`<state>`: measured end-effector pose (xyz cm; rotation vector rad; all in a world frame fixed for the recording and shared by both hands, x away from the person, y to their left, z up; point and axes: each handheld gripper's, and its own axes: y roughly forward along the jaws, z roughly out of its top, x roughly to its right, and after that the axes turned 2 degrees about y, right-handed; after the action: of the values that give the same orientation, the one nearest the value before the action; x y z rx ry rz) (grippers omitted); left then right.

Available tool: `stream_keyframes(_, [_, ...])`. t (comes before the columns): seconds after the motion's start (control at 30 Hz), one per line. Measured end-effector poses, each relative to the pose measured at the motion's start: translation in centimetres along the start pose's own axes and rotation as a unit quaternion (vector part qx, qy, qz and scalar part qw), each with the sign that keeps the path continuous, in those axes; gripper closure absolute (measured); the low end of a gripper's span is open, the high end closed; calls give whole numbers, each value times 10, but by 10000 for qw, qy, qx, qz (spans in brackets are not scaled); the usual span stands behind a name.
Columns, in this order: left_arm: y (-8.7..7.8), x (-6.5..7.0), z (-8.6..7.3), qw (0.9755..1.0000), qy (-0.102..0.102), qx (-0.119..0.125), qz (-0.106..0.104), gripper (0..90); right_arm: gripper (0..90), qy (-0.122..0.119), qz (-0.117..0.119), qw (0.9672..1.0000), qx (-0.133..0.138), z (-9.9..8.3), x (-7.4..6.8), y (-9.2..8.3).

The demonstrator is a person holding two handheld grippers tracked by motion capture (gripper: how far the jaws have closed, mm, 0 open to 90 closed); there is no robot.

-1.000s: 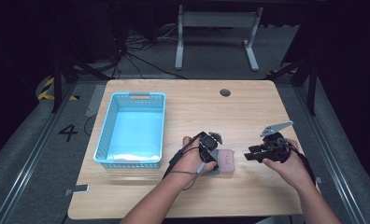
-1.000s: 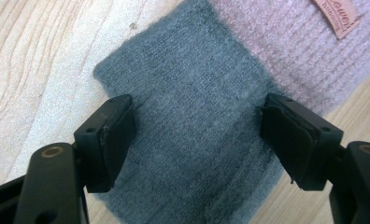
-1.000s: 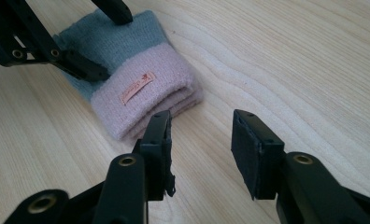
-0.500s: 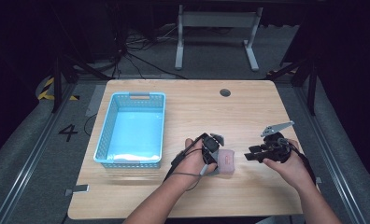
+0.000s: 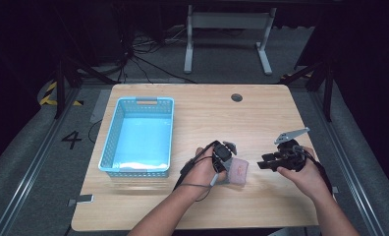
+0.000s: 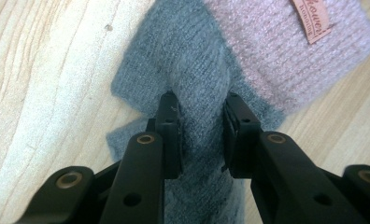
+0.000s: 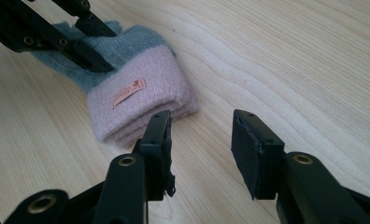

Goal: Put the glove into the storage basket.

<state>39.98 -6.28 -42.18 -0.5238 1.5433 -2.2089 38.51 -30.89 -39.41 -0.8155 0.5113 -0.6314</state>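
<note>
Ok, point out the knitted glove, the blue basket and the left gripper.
glove (image 7: 141,95): right gripper view, on its pink cuff.
blue basket (image 5: 113,140): high view, on its left wall.
left gripper (image 6: 199,100): left gripper view, midway between its fingers, which pinch the grey knit.

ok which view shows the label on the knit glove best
The left gripper view: the glove is close and its orange label is sharp, though cut off at the top edge. The right gripper view shows the whole label, smaller. In the high view it is too small to make out.
</note>
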Motion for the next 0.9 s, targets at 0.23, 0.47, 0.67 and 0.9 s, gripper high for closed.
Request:
stream_keyframes(0.23, [-15, -2, -4, 9998, -2, 162, -72, 725, 588, 30, -5, 10000, 63, 0, 3, -3])
stream_keyframes(0.47, [-39, -7, -10, 9996, -16, 289, -30, 725, 587, 55, 2, 10000, 73, 1, 4, -2])
stream_keyframes(0.67, [-61, -12, -14, 9991, -25, 430, 26, 724, 587, 61, 10, 10000, 31, 0, 5, 0])
stream_keyframes(0.9, [-87, -19, -18, 9984, 0, 555, 81, 723, 587, 110, 5, 9999, 23, -1, 7, 1])
